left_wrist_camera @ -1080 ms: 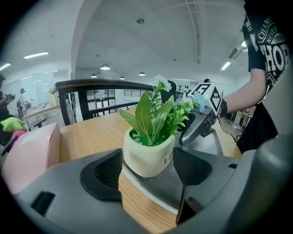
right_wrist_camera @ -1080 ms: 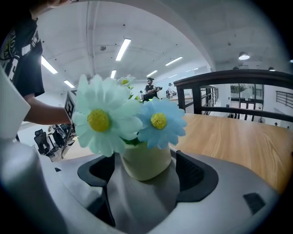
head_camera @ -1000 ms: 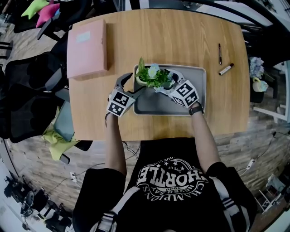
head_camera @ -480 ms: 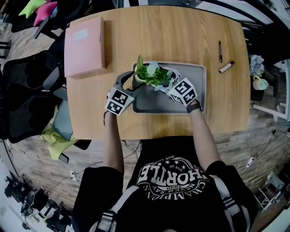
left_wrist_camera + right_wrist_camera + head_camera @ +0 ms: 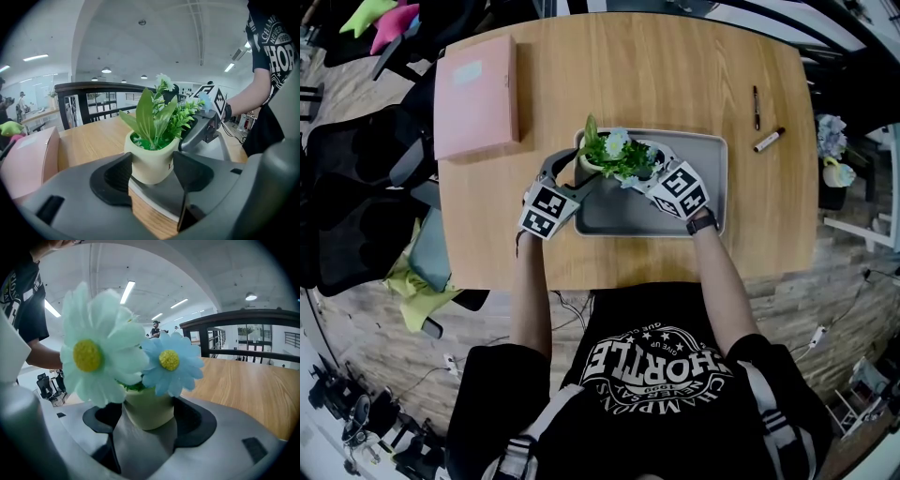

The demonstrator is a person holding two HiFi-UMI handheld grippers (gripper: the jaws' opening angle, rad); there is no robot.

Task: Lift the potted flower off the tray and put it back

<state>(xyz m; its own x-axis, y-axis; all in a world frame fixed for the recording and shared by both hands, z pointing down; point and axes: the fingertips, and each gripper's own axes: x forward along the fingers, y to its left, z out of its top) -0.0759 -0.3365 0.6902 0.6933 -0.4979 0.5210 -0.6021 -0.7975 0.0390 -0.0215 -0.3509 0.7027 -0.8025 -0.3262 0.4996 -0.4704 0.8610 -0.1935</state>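
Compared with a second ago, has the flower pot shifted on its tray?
No. The potted flower still stands in the far left corner of the tray.

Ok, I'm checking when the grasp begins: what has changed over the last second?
Both sets of jaws have just been closing: the left gripper and right gripper now pinch the cream pot of artificial flowers between them. Neither gripper has travelled. The pot is still on the grey metal tray; the pink box is unmoved.

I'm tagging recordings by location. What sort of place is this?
Probably an open-plan office or lab: a wooden table with a marker pen lying on it, black office chairs beside it, and strip lights on a high ceiling.
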